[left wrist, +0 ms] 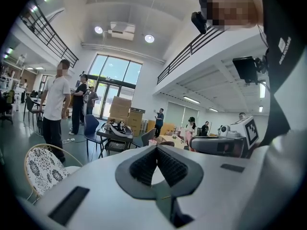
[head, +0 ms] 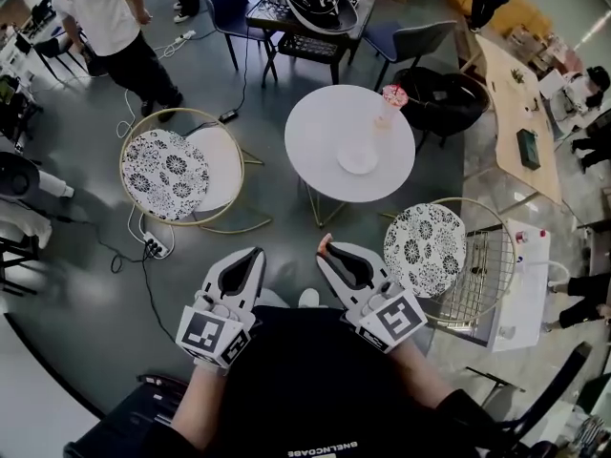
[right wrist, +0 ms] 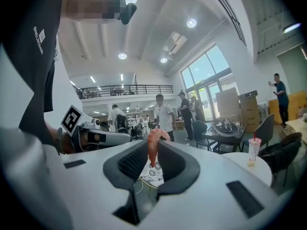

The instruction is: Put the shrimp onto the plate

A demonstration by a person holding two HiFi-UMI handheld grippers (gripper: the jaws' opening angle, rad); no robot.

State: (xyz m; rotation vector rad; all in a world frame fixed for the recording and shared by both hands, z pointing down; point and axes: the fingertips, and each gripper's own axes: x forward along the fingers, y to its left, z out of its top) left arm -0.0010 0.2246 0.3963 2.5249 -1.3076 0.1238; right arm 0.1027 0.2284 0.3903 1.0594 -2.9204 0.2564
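A pink-orange shrimp [head: 325, 245] [right wrist: 153, 147] sticks up from the tips of my right gripper [head: 326, 250] [right wrist: 154, 143], which is shut on it. That gripper is held close to my body, well short of the round white table [head: 310, 127] [right wrist: 242, 169]. A small white plate [head: 358, 158] lies on the table's near right part, with nothing visible on it. My left gripper [head: 258, 252] [left wrist: 157, 148] hovers beside the right one, jaws shut with nothing between them.
A drink cup with a pink lid [head: 392, 98] [right wrist: 252, 157] stands at the table's far right. Chairs with patterned cushions [head: 164, 173] [head: 424, 249] flank the table. A wire rack [head: 482, 275], a power strip [head: 155, 246], a black chair [head: 439, 98] and a standing person [head: 110, 17] surround it.
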